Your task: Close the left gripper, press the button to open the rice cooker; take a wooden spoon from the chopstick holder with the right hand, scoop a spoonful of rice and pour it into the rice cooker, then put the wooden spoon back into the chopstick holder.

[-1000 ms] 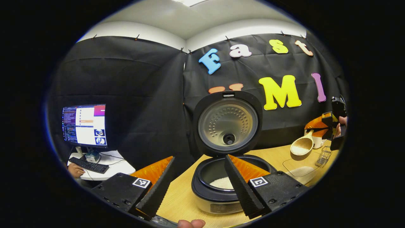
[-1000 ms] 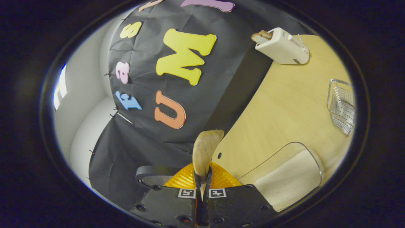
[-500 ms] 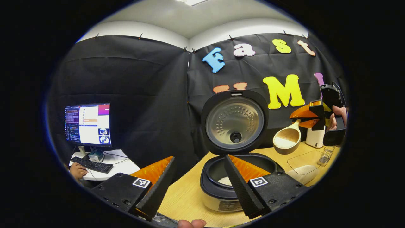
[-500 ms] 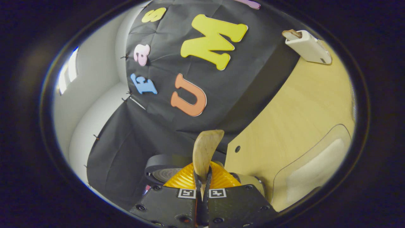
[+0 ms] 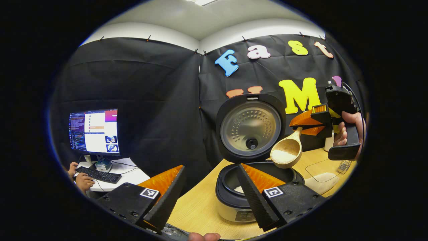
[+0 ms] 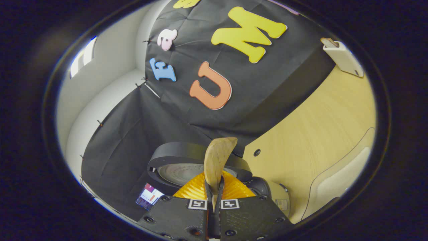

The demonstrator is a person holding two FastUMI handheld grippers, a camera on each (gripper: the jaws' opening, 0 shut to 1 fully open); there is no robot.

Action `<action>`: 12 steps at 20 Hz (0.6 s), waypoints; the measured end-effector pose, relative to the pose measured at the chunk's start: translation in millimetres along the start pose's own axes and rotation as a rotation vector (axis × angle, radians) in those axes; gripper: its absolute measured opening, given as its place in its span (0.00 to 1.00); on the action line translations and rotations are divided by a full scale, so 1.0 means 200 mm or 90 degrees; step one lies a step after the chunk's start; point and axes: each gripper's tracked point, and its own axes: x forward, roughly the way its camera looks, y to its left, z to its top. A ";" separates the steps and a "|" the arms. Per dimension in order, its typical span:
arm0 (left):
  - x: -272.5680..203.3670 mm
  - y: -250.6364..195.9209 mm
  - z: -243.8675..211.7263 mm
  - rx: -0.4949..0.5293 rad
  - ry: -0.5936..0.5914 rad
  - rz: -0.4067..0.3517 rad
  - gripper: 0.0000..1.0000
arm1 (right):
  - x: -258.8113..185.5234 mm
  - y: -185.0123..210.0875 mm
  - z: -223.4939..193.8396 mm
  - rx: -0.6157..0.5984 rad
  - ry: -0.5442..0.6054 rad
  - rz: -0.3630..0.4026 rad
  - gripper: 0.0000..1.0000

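Observation:
The rice cooker [image 5: 234, 197] stands on the wooden table with its round lid [image 5: 250, 129] raised upright and some rice in its black pot. A wooden spoon [image 5: 286, 152] carrying rice hangs just above the pot's right rim, and my right gripper [image 5: 302, 124], held by a hand, is shut on its handle. In the right gripper view the wooden spoon [image 6: 216, 160] sticks up from between the fingers of my right gripper [image 6: 214, 195], with the cooker's lid [image 6: 187, 169] behind it. My left gripper [image 5: 209, 190] stands open in front of the cooker, holding nothing.
A clear container of rice [image 5: 322, 179] lies on the table right of the cooker, also seen as the rice container [image 6: 337, 182]. A white toaster [image 6: 342, 58] stands at the far table edge. A monitor [image 5: 94, 131] and a keyboard sit on a side desk at the left, with a person's hands on them.
My right gripper has carried the spoon of rice left from over the rice container to just above the cooker's pot. The left gripper has stayed open and nearly still.

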 end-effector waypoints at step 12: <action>-0.02 0.03 0.02 0.006 -0.010 0.009 0.98 | 0.05 0.13 -0.06 -0.253 -0.050 -0.009 0.00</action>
